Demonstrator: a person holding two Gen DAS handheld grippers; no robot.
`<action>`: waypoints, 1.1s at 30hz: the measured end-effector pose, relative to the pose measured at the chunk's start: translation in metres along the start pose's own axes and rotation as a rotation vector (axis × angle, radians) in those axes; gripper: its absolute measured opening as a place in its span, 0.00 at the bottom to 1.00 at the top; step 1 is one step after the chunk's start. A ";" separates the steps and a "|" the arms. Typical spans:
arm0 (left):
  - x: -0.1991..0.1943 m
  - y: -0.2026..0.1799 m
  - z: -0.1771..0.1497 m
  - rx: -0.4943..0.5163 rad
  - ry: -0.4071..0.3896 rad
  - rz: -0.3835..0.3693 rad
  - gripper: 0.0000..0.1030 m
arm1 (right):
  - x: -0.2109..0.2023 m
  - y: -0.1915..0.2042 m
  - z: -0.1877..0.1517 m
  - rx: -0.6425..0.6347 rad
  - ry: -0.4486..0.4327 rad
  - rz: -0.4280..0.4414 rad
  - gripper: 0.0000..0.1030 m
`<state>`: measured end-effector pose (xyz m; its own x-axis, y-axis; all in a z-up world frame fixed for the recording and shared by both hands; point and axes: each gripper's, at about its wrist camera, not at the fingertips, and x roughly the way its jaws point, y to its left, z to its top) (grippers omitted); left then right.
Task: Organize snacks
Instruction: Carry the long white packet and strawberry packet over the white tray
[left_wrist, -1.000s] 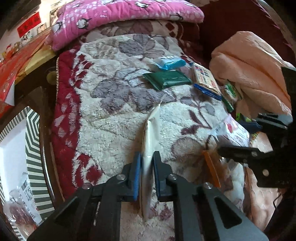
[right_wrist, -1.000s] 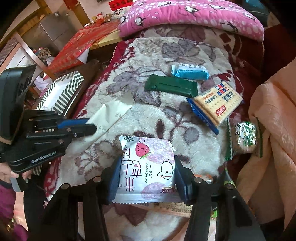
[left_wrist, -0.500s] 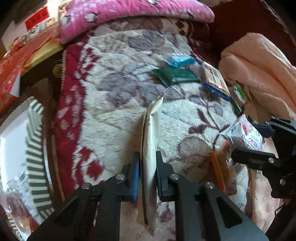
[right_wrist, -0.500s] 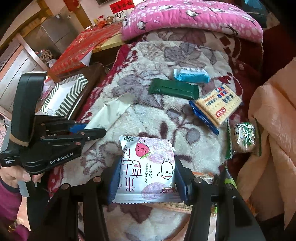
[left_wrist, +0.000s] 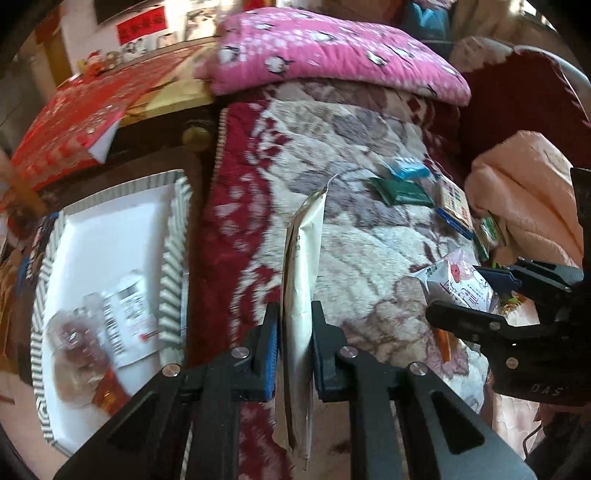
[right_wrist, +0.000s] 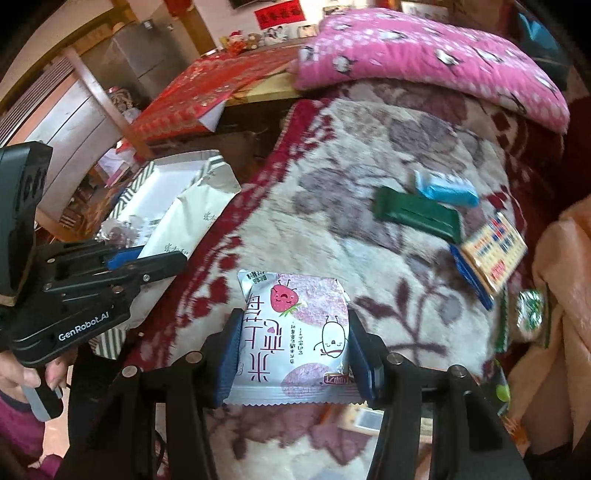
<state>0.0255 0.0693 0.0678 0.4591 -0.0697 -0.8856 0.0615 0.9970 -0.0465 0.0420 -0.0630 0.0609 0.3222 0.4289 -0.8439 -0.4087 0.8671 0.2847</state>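
Observation:
My left gripper (left_wrist: 293, 354) is shut on a flat white snack packet (left_wrist: 301, 266), held edge-on above the floral blanket's red border; it also shows in the right wrist view (right_wrist: 184, 225). My right gripper (right_wrist: 293, 363) is shut on a pink-and-white strawberry snack packet (right_wrist: 293, 328), seen too in the left wrist view (left_wrist: 458, 284). A striped white box (left_wrist: 110, 236) with several snack packets inside sits to the left, beside the bed. A blue packet (right_wrist: 445, 188), a dark green packet (right_wrist: 417, 214), a cracker pack (right_wrist: 491, 251) and a green-white packet (right_wrist: 530, 308) lie on the blanket.
A pink pillow (right_wrist: 424, 55) lies at the head of the floral blanket (right_wrist: 369, 155). A peach blanket (left_wrist: 528, 192) is heaped at the right. A table with a red cloth (left_wrist: 74, 122) stands behind the box. More packets lie under my right gripper.
Both grippers have swung left with their packets. The striped box has come into fuller view, and the white packet now hangs near the blanket's left edge.

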 end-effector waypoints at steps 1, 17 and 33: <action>-0.003 0.004 -0.002 -0.007 -0.004 0.009 0.15 | 0.001 0.005 0.002 -0.009 -0.001 0.003 0.55; -0.046 0.076 -0.021 -0.150 -0.061 0.117 0.15 | 0.016 0.079 0.030 -0.149 0.015 0.056 0.55; -0.065 0.153 -0.049 -0.297 -0.068 0.203 0.15 | 0.041 0.142 0.052 -0.265 0.043 0.104 0.55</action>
<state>-0.0383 0.2281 0.0953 0.4941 0.1383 -0.8583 -0.2924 0.9562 -0.0142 0.0415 0.0910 0.0906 0.2332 0.4959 -0.8365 -0.6484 0.7204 0.2464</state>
